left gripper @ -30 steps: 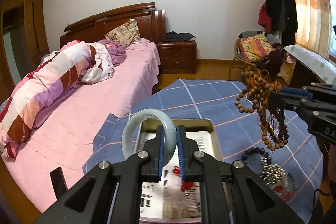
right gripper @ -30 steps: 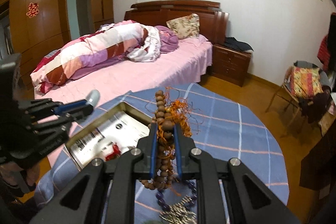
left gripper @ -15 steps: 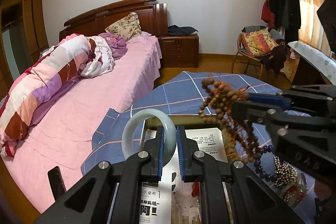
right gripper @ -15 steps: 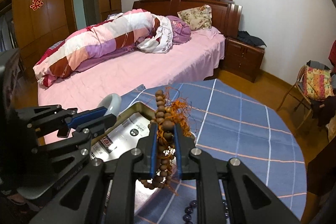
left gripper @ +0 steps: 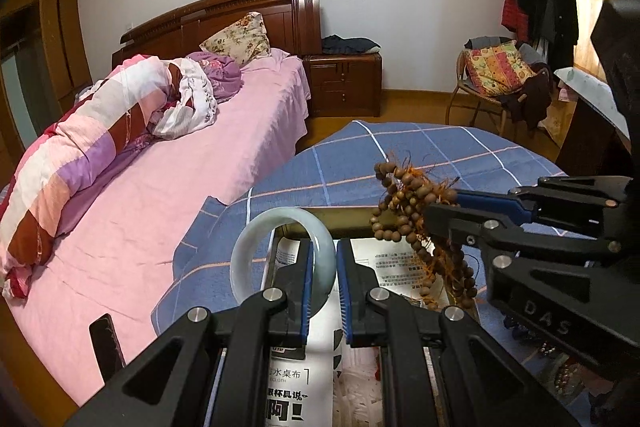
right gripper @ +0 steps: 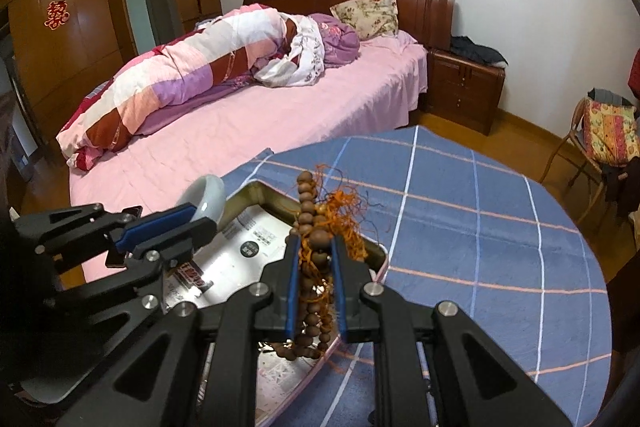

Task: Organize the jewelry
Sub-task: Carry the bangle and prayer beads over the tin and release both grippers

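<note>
My left gripper is shut on a pale green jade bangle and holds it upright over the near left part of a metal tray lined with printed paper. The bangle also shows in the right wrist view. My right gripper is shut on a bunch of brown wooden prayer beads with orange threads, hanging over the tray's right side. In the left wrist view the beads hang from the right gripper, just right of the bangle.
The tray sits on a round table with a blue checked cloth. More jewelry lies on the cloth at the lower right. A pink bed is close on the left, a phone on its edge. A chair stands at the back.
My right gripper has carried the beads left, from over the cloth to over the tray, close to the bangle. My left gripper still holds the bangle over the tray.
</note>
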`<state>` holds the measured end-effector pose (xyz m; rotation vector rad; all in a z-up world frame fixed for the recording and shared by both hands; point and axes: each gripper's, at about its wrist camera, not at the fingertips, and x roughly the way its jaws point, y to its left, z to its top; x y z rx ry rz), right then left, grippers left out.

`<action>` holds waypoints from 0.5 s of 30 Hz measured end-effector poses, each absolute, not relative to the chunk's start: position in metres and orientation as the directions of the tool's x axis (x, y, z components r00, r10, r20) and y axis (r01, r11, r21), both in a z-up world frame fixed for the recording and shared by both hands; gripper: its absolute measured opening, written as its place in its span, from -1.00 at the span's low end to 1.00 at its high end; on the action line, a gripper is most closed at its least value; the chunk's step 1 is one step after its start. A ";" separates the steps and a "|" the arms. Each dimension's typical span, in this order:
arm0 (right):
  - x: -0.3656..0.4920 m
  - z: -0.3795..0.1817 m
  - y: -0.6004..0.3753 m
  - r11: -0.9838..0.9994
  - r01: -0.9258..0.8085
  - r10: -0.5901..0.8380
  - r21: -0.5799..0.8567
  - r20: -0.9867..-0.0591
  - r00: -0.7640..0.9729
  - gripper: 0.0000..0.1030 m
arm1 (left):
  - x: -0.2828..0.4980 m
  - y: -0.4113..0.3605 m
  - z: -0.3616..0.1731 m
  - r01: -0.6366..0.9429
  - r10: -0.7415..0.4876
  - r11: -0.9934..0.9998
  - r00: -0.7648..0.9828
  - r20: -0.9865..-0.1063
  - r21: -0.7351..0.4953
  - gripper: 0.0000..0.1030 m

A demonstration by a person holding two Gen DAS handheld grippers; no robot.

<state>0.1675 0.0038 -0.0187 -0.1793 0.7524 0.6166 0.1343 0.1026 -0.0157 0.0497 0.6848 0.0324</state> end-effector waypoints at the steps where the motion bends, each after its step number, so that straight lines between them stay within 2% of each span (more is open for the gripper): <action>1: 0.168 -0.020 0.004 0.811 -0.582 0.456 0.061 -0.689 0.563 -0.67 | 0.135 0.102 -0.016 -0.014 0.049 0.998 0.774 -0.631 0.060 -0.79; 10: 0.175 -0.032 0.002 0.819 -0.569 0.437 0.065 -0.713 0.548 -0.67 | 0.137 0.093 -0.021 0.006 0.062 0.995 0.768 -0.637 0.103 -0.80; 11: 0.176 -0.033 0.001 0.820 -0.568 0.436 0.065 -0.715 0.547 -0.66 | 0.138 0.091 -0.023 0.014 0.059 0.994 0.765 -0.641 0.108 -0.82; 12: 0.177 -0.034 0.002 0.821 -0.568 0.434 0.065 -0.717 0.545 -0.66 | 0.139 0.090 -0.024 0.018 0.057 0.994 0.763 -0.644 0.109 -0.95; 13: 0.178 -0.034 0.002 0.821 -0.567 0.432 0.065 -0.719 0.544 -0.67 | 0.139 0.088 -0.025 0.025 0.053 0.994 0.760 -0.647 0.111 -1.00; 15: 0.179 -0.036 0.002 0.822 -0.565 0.430 0.067 -0.723 0.540 -0.66 | 0.141 0.086 -0.026 0.028 0.053 0.993 0.757 -0.652 0.113 -1.00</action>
